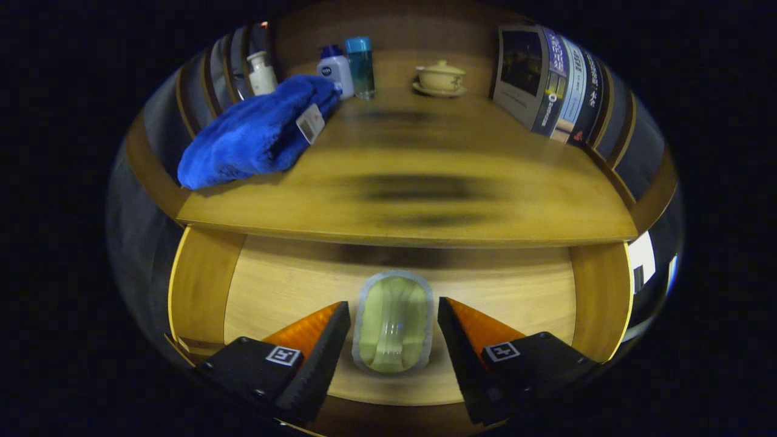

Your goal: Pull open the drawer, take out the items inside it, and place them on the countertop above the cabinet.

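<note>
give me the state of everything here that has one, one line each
drawer: pulled open, one item inside
green packet: lying flat on the drawer floor, between the tool's fingers, not gripped
tool: open, fingers either side of the packet
blue towel: bunched up on the countertop
countertop: towel, bottles, cup and books on it
white pump bottle: upright, capped
blue-capped bottles: upright, closed
lidded cup: lid on, on its saucer
books: standing upright
</note>
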`<state>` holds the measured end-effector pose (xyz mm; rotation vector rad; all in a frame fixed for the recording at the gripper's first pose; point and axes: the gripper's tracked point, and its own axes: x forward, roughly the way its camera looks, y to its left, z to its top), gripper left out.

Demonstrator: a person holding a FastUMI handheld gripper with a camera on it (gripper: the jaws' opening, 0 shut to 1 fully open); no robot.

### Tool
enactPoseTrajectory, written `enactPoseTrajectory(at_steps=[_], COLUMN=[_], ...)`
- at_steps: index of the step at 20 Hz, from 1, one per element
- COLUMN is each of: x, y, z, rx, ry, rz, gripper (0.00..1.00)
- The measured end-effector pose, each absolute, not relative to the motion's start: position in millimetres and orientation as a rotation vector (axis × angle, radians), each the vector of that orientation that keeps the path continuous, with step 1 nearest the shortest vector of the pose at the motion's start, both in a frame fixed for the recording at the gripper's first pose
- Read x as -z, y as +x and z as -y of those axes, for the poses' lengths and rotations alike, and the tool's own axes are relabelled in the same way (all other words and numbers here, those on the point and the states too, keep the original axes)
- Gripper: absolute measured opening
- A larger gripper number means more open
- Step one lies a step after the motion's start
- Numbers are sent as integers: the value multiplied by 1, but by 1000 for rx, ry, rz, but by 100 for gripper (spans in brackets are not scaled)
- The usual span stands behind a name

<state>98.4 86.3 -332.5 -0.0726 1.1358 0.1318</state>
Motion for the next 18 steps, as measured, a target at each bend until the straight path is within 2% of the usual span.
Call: enactPoseTrajectory(at_steps=[4,5,7,9,12,18], x=[340,340,350,344,336,288], y=[98,97,92,94,91,83], z=[-85,-86,-87,-86,-86,-76], rx=[-121,-125,-128,-123,-132,-139], ry=[-91,-94,-110,-114,-111,-82], rz=[-1184,-1198,-1226,-1218,-1192,-1119], gripper=[63,52,47,29,24,24])
